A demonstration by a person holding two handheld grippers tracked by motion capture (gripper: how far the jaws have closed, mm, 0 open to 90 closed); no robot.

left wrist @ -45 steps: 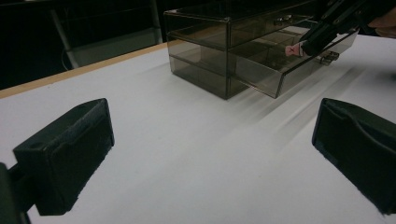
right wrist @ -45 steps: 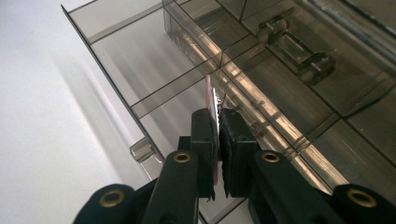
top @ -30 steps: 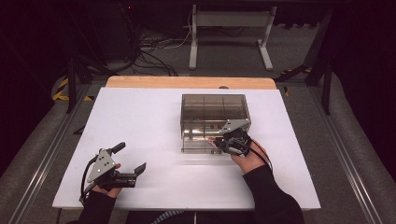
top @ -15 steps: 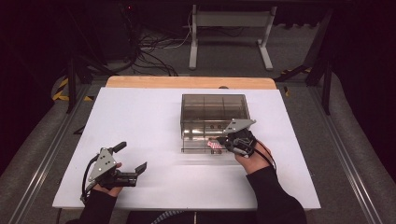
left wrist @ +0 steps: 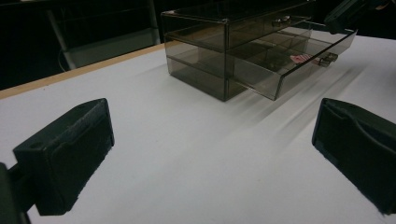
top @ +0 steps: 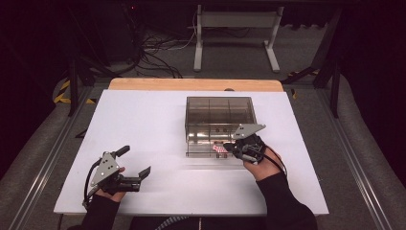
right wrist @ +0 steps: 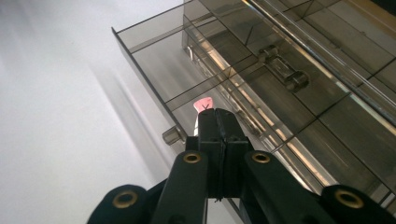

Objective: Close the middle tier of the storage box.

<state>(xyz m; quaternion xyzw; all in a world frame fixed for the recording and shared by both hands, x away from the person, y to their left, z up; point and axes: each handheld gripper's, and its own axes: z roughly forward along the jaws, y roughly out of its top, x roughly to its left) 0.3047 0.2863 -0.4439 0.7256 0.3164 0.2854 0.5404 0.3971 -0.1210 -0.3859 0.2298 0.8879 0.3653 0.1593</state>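
Over the open drawer, the right gripper has just pinched its fingers onto the small pink item and lifts it out; the left gripper waits, fingers wide and empty.

Smoky clear plastic on the drawer organizer, glossy and catching glare along its edges. The tabletop is smooth matt white; the right hand-held gripper shows matt black plastic with brass rivets.

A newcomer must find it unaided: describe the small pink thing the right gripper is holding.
On the white table stands a smoky clear drawer cabinet, its bottom drawer pulled out. Above that open drawer, the right gripper has its black jaws pinched on a small pink-and-white piece. It is the one brightly coloured item among grey, transparent compartments.
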